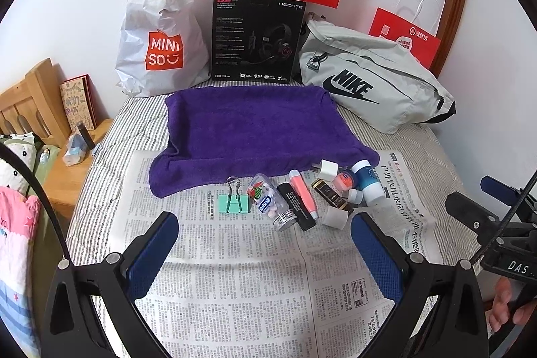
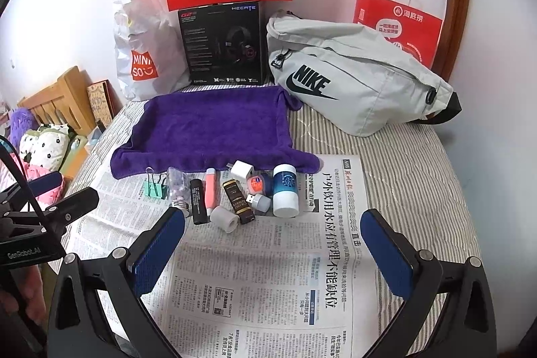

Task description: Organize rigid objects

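Behind the purple towel (image 1: 255, 126): MINISO bag (image 1: 161, 36), HECATE box (image 1: 256, 37), NIKE pouch (image 1: 372, 79). Right view alone shows "GenRobot.AI" lettering. Left tool (image 1: 265, 240) and right tool (image 2: 272, 234) gape, unladen.

Left gripper (image 1: 265, 244) jaws wide apart above newspaper (image 1: 235, 274); binder clip (image 1: 234, 202) ahead.

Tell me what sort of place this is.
Probably a bedroom: a striped bed mattress serves as the work surface, with a wooden headboard and soft plush toys beside it.
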The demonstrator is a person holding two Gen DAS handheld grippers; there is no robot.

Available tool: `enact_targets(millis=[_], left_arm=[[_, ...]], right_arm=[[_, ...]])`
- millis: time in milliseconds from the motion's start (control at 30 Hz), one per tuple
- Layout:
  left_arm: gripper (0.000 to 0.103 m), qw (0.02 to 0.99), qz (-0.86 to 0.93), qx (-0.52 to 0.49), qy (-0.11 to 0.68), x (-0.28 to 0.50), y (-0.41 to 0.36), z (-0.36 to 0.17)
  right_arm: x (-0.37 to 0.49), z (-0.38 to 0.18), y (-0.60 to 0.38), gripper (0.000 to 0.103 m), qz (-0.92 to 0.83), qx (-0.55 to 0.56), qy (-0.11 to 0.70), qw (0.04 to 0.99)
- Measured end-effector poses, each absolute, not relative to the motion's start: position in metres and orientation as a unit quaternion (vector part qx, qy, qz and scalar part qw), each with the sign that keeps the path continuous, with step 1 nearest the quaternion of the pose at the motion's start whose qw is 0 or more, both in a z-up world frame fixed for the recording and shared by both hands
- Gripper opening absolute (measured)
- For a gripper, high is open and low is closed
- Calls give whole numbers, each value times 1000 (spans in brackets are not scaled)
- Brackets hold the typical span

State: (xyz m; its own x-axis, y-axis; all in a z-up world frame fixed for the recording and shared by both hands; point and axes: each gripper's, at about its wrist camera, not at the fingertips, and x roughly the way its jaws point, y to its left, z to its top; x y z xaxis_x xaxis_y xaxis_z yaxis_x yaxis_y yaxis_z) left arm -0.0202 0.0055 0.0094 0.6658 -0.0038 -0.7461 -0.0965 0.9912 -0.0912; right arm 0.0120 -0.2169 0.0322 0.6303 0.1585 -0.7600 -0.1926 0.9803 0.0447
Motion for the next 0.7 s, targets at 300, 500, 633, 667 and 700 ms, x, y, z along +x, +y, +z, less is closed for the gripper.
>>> enact_targets(millis=[300,500,633,667,700], left_arm=[[103,910,25,-62,409,-19,5,7],[103,910,26,-62,409,-19,6,7],[103,909,25,-63,411,-20,6,6],[103,909,25,-63,412,-20,6,6],[103,909,25,-62,412,-20,6,6]], right_arm=[[10,34,-217,103,97,-21,417,903],[10,36,-217,103,99,-21,417,903],[8,37,-216,103,101,-23,415,904],[8,37,-216,103,101,-23,415,904],[8,37,-215,103,101,-23,415,904]])
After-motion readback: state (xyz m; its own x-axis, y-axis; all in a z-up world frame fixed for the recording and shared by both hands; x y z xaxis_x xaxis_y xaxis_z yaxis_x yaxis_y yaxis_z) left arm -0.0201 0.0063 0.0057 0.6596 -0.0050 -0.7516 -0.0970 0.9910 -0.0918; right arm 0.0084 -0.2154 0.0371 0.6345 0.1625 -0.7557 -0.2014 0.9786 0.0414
